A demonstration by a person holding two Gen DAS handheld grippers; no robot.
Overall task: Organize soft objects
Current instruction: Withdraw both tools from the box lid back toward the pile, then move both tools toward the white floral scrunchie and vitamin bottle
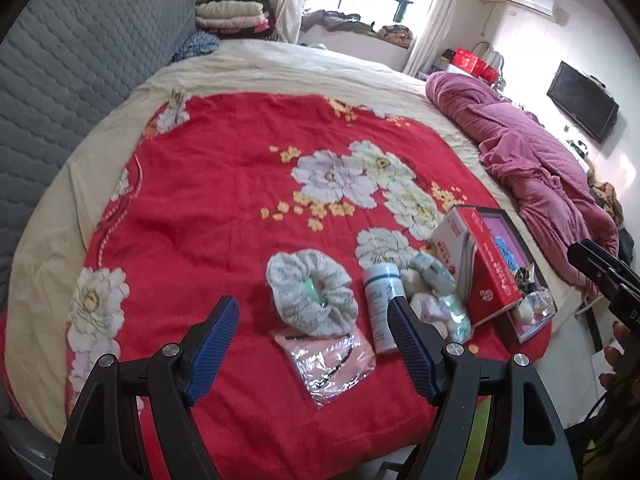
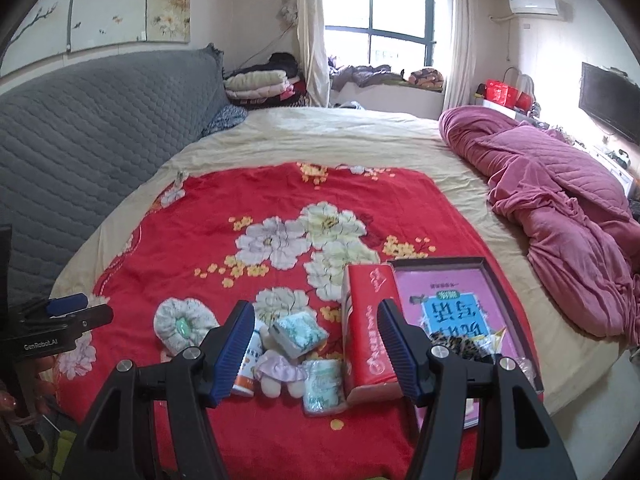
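We hold both grippers, left gripper [image 1: 312, 320] and right gripper [image 2: 316, 322], parted and empty, low in frame above the red flowered blanket [image 1: 224, 200].

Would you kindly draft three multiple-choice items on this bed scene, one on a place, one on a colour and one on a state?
1. Where does the frilly round scrunchie lie?
A. in the tray
B. on the red blanket
C. on the purple quilt

2. What colour are the gripper pads?
A. blue
B. green
C. white

3. How does the left gripper stand?
A. shut on the bottle
B. shut on the box
C. open, holding nothing

Key: 1 B, the scrunchie rests on the red blanket, left of the white bottle. 2 A, the pads are blue. 3 C, the left gripper has its jaws wide apart above the blanket with nothing pressed between them.
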